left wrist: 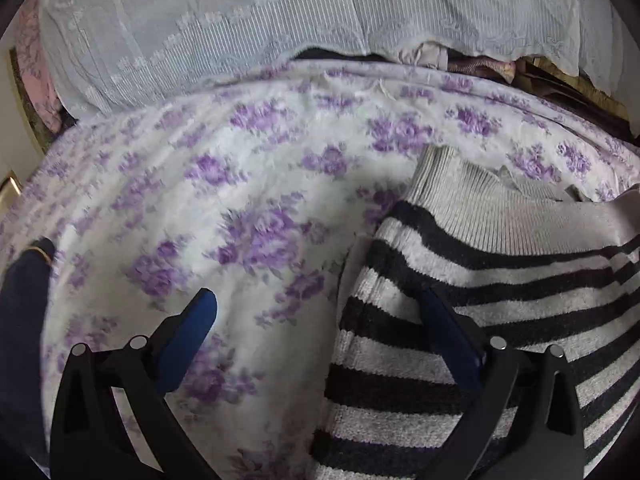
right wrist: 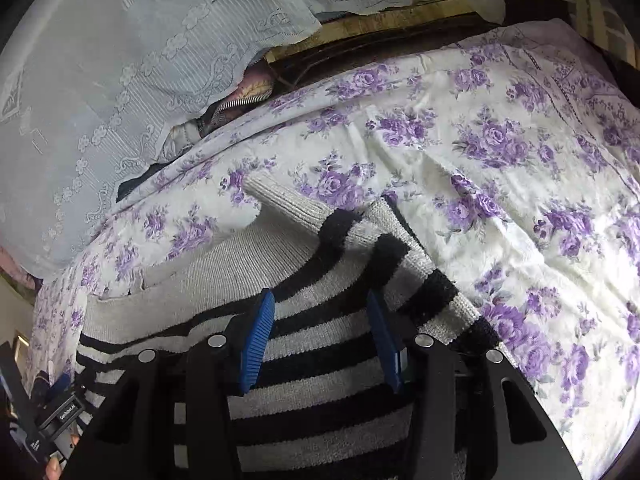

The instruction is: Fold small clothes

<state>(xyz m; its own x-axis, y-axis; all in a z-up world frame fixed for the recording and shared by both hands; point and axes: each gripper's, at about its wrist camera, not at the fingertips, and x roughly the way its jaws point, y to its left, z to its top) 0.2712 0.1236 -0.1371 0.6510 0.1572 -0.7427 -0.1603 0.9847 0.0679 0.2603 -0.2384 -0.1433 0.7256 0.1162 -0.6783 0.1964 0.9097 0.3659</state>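
The right gripper [right wrist: 320, 312] hangs with its blue pads [right wrist: 256, 340] partly apart above the striped sweater [right wrist: 312, 364]; stripes show plainly in the gap and neither pad presses on the knit, so it holds nothing. The left gripper [left wrist: 320, 312] stands wide open. Its left pad [left wrist: 192, 328] is over bare bedspread and its right pad [left wrist: 444, 328] is against, or just over, the sweater's near-left edge; whether it touches I cannot tell. It too grips nothing.

The black-and-grey striped sweater lies on the floral bedspread [right wrist: 500, 184]. Its plain grey ribbed part [left wrist: 492, 208] is toward the far side, and one striped sleeve [right wrist: 404, 256] is laid slanting across the body, its ribbed cuff [right wrist: 280, 196] pointing to the far left. Beyond the bedspread, a white lace cloth [left wrist: 240, 32] covers a heap.

I judge the fold to be midway: the sleeve looks already brought in over the body, with both grippers free between grasps. The next move likely calls for pinching a fresh edge, perhaps the left side or hem. The pads need to close on both knit layers at once so the folded sleeve does not slide off as the sweater is turned over.
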